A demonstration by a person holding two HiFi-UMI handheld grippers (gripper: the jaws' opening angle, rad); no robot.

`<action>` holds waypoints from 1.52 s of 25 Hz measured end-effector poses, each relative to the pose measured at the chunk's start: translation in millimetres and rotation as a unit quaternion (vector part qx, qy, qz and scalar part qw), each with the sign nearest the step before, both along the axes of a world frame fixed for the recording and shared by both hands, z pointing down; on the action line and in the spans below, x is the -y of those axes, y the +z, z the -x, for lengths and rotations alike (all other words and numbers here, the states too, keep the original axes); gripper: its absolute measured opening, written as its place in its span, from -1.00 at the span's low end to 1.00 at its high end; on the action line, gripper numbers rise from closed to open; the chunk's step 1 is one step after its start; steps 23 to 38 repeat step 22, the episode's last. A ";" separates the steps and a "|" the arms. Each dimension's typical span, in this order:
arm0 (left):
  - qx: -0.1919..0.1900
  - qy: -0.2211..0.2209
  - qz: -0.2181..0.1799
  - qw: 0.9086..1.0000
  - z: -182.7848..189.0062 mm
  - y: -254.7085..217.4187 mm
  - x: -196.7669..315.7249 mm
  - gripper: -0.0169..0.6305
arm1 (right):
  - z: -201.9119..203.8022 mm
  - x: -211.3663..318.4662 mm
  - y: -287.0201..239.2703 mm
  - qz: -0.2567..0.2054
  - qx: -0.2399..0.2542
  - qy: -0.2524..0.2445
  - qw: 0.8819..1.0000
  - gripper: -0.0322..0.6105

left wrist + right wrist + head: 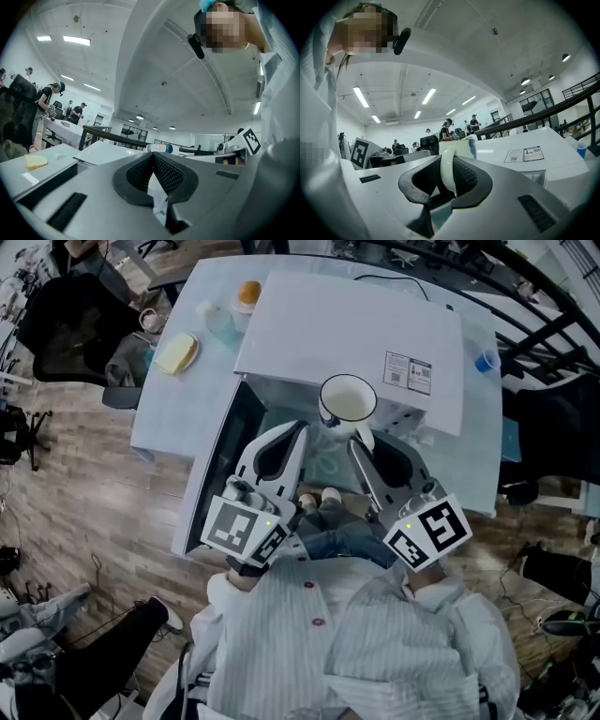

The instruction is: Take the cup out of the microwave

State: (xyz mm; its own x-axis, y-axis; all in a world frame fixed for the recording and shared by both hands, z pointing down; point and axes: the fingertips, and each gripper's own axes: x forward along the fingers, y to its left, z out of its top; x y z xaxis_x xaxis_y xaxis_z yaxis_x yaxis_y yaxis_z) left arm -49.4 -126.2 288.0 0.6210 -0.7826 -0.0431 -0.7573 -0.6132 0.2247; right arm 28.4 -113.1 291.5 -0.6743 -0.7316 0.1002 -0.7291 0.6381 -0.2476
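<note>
A white cup (347, 399) with a dark rim hangs upright in front of the white microwave (347, 334). The microwave's door (220, 465) stands swung open to the left. My right gripper (361, 439) is shut on the cup's handle. In the right gripper view the white handle (446, 174) runs between the ribbed pads, with the cup body (457, 146) just beyond them. My left gripper (300, 429) hangs beside the cup on the left, near the door, with its jaws shut and nothing in them. Its ribbed pads (161, 171) meet at the tip.
The microwave stands on a pale table (169, 409). At the table's back left lie a yellow piece of food (176, 352), a clear bottle (217, 320) and an orange-capped bottle (247, 294). A blue cup (485, 360) stands at the right. A dark chair (66, 315) is left of the table.
</note>
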 end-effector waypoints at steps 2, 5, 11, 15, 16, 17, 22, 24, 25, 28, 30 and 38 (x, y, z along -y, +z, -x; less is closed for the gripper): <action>0.000 0.000 0.002 1.000 -0.1 1.2 -1.2 -0.92 | 0.2 -0.4 0.2 0.001 0.001 -0.001 1.000 -0.64; 0.001 -0.001 0.005 1.000 0.3 3.4 -2.1 -0.92 | 1.2 -0.6 0.8 0.003 0.001 -0.004 1.000 -0.64; 0.004 0.001 0.007 1.000 -0.9 3.8 -0.4 -0.92 | 3.4 -1.2 2.9 0.009 0.001 -0.009 1.000 -0.64; 0.001 0.005 0.009 1.000 -1.2 4.7 2.8 -0.92 | 6.1 0.1 1.6 0.007 0.002 -0.013 1.000 -0.64; 0.004 0.008 0.009 1.000 -1.8 4.9 3.9 -0.92 | 6.2 0.8 1.0 0.006 0.002 -0.013 1.000 -0.64; 0.008 0.012 0.008 1.000 -2.5 4.9 5.1 -0.92 | 6.0 1.3 0.5 0.005 0.002 -0.013 1.000 -0.64; 0.021 0.029 0.000 0.999 -4.6 0.8 11.2 -0.92 | 0.3 2.2 -0.2 -0.002 0.001 -0.003 1.000 -0.64; 0.021 0.029 0.000 0.999 -4.6 0.8 11.2 -0.92 | 0.3 2.2 -0.2 -0.002 0.001 -0.003 1.000 -0.64; 0.021 0.029 0.000 0.999 -4.6 0.8 11.2 -0.92 | 0.3 2.2 -0.2 -0.002 0.001 -0.003 1.000 -0.64; 0.021 0.029 0.000 0.999 -4.6 0.8 11.2 -0.92 | 0.3 2.2 -0.2 -0.002 0.001 -0.003 1.000 -0.64; 0.021 0.029 0.000 0.999 -4.6 0.8 11.2 -0.92 | 0.3 2.2 -0.2 -0.002 0.001 -0.003 1.000 -0.64; 0.021 0.029 0.000 0.999 -4.6 0.8 11.2 -0.92 | 0.3 2.2 -0.2 -0.002 0.001 -0.003 1.000 -0.64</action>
